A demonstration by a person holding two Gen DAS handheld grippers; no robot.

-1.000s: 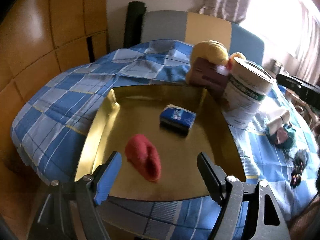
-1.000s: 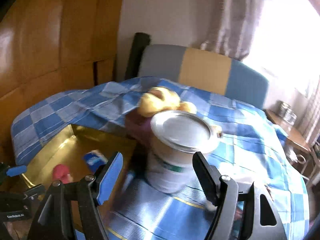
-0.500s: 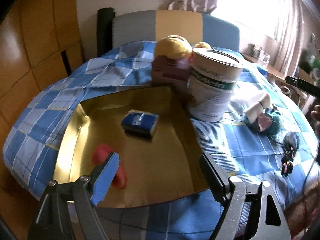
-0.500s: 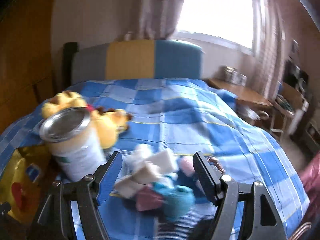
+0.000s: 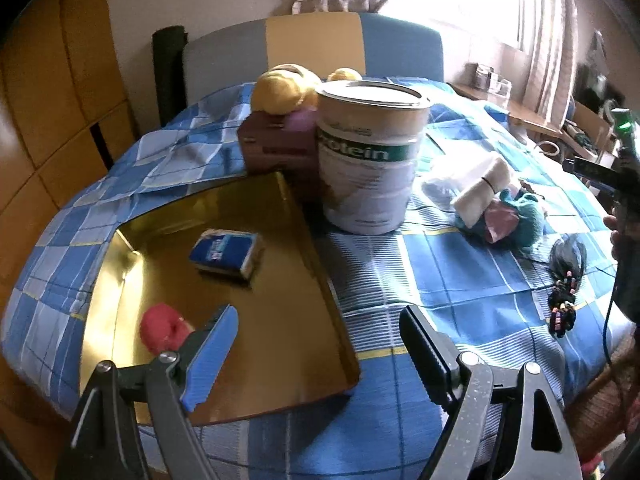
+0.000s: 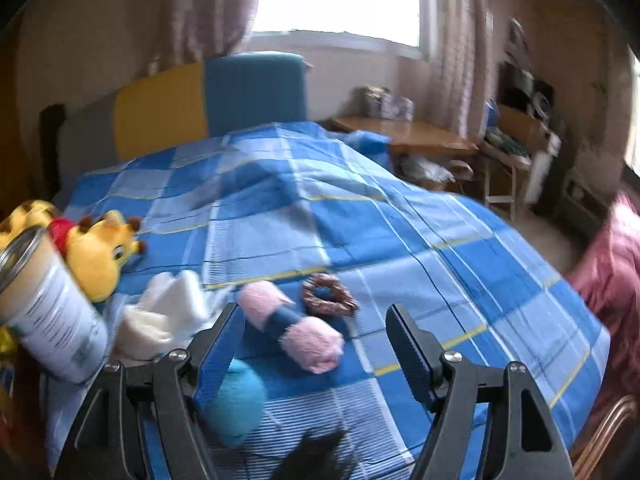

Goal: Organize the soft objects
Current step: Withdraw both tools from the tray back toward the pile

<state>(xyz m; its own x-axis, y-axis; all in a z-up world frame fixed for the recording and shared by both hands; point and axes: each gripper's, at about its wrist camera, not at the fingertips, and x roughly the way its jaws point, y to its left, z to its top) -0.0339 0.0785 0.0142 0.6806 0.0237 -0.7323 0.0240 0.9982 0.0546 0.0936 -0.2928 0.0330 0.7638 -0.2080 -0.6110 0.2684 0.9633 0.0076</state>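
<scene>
A gold tray lies on the checked blue cloth and holds a red soft ball and a blue tissue pack. My left gripper is open and empty over the tray's near right edge. My right gripper is open and empty above a pink and blue rolled sock, with a teal soft ball by its left finger. White socks, a brown scrunchie and a yellow giraffe plush lie nearby. The teal and white pile also shows in the left wrist view.
A tall white protein can stands right of the tray, with a maroon box behind it. A dark beaded hair piece lies at the right. A wooden side table and a chair back stand beyond the cloth.
Both grippers have swung to the right. The left one moved from over the tray's middle to its right edge. The right one moved from the can to the sock pile.
</scene>
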